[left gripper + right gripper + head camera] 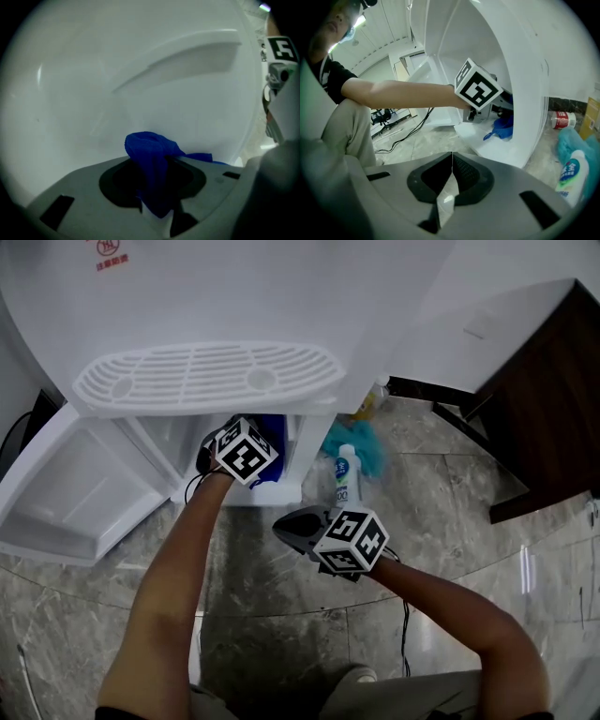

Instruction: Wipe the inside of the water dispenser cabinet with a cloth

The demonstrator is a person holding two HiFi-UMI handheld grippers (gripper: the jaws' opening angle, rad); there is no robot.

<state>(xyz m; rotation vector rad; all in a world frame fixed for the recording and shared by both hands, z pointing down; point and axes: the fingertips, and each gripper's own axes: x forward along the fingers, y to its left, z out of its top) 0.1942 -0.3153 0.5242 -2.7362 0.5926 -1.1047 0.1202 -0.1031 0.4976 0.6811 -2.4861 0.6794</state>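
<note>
Cabinet (309,442) with its door (75,493) swung left; cloth (152,157) and left gripper (487,111) inside; bottle (346,476) on floor right; right gripper (286,526) nearer.

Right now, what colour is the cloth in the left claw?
The cloth is deep blue, clearest in the left gripper view.

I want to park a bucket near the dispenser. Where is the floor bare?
Bare floor lies in front, between the open door and the right gripper, and further right, between the bottle and the dark cabinet. Crowded: right of the dispenser, with bottle and teal cloth; the cabinet opening holds the left gripper and blue cloth.
</note>
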